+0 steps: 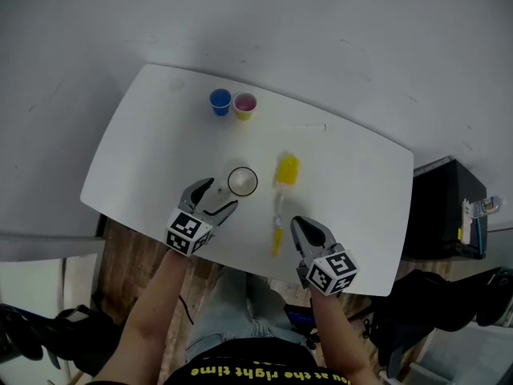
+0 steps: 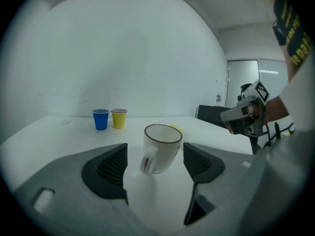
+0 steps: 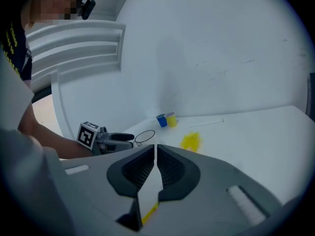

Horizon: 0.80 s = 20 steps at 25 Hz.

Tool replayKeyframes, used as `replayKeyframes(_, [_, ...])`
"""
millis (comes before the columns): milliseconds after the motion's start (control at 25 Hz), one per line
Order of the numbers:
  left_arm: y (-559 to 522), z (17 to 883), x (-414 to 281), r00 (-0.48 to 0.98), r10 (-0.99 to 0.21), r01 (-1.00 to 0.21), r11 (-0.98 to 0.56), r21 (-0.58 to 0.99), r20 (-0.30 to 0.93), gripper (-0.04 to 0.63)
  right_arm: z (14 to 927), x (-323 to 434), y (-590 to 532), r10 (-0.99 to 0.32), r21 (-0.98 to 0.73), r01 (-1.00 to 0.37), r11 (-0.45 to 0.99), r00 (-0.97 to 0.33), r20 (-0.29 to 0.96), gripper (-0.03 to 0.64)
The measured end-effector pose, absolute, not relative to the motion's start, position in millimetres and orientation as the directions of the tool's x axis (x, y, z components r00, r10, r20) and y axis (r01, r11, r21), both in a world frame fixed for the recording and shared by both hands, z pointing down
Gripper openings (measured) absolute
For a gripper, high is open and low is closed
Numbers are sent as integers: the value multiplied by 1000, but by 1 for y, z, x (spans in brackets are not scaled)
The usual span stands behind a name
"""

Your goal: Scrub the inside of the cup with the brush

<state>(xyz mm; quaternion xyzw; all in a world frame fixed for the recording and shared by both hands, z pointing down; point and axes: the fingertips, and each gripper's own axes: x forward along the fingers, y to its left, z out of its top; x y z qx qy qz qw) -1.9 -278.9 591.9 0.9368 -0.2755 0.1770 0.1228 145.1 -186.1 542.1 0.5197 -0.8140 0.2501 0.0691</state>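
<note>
We are still reaching: our left gripper point(image 1: 218, 195) stands open around the upright cup point(image 1: 243, 181) on the table point(image 1: 160, 135), while our right gripper point(image 1: 300, 224), closed and empty, must open to take the nearby brush point(image 1: 280, 203).

The left tool point(image 1: 216, 196) sits at near left, jaws spread wide. The right tool point(image 1: 303, 227) sits near right, jaws almost touching.

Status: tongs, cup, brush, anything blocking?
Left tongs open, straddling the cup, not touching. Right tongs shut, empty, by the brush. Brush lying untouched beside cup. Nothing blocking.
</note>
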Motion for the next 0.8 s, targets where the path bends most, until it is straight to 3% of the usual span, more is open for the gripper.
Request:
replayKeyframes(240, [-286, 604, 14, 813, -420, -507, -852, 134, 403, 390, 562, 134, -184, -784, -358, -874, 329, -464, 413, 33])
replayKeyframes(360, [-291, 608, 22, 823, -401, -486, -864, 133, 401, 410, 576, 131, -185, -764, -359, -876, 321, -464, 449, 82])
replayKeyframes(560, [-293, 617, 40, 848, -338, -425, -894, 143, 409, 411, 596, 128, -191, -742, -348, -886, 306, -451, 497, 68])
replayKeyframes(800, [-297, 618, 57, 867, -301, -382, -914, 140, 398, 411, 617, 136, -201, -725, -331, -905, 267, -415, 550, 118])
